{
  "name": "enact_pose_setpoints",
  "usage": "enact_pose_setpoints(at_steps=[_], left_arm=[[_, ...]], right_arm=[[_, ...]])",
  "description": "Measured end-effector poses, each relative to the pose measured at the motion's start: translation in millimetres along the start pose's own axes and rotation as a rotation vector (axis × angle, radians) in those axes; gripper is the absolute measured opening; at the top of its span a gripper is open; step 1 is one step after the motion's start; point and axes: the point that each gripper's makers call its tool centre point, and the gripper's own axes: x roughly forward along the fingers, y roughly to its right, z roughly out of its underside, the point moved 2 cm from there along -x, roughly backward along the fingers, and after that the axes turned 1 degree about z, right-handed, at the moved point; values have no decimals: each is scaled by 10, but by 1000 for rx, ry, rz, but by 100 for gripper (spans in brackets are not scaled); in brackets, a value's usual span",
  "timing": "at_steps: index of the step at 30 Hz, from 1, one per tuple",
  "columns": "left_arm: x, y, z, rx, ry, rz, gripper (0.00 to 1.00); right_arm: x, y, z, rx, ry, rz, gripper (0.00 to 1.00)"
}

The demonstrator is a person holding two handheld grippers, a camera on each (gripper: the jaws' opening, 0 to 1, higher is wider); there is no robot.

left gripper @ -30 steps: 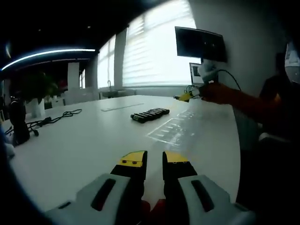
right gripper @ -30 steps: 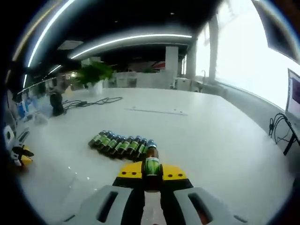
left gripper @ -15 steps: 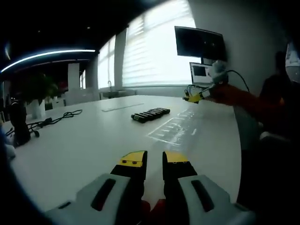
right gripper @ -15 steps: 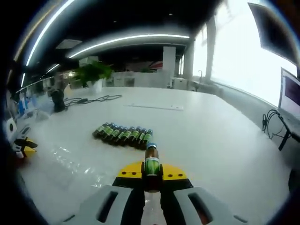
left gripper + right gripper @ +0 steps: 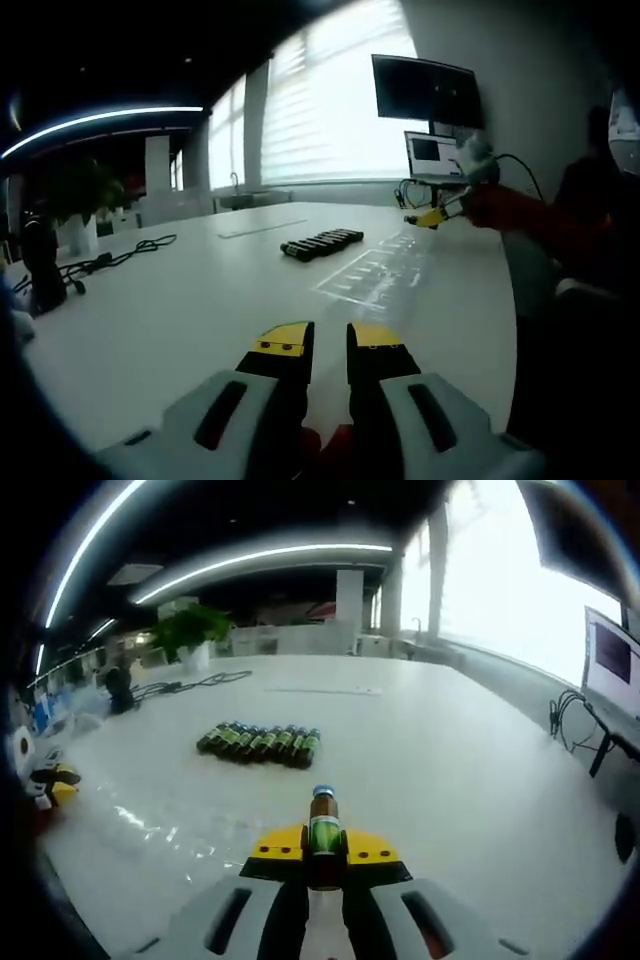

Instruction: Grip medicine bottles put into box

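My right gripper (image 5: 322,842) is shut on a small brown medicine bottle (image 5: 322,823) with a green label and blue cap, held upright above the white table (image 5: 440,780). A row of several like bottles (image 5: 260,743) lies beyond it. A clear plastic box (image 5: 150,825) glints on the table to the left. In the left gripper view, the bottle row (image 5: 320,243) and the clear box (image 5: 372,272) lie ahead, and the right gripper (image 5: 428,217) hovers past the box in a hand with an orange sleeve. My left gripper (image 5: 330,345) sits low over the table, jaws slightly apart, nothing between them.
A dark monitor (image 5: 425,92) and a laptop (image 5: 432,152) stand at the table's far end. Black cables (image 5: 110,255) and a potted plant (image 5: 75,195) are at the left. More cables (image 5: 572,735) hang off the table's right edge.
The right gripper has pulled back from the bottle row with the bottle still held, drifting right in the left gripper view. The left gripper has stayed still.
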Motion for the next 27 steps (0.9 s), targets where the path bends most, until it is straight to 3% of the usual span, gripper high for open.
enact_pose_setpoints(at_steps=[17,27], left_arm=[[0,0,6,0,-4,1,7],[2,1,10,2,-6,1,7]], right_arm=[[-1,-34,85,-39,-10,22,8],[-28,-19,26,-61,29,20,6]])
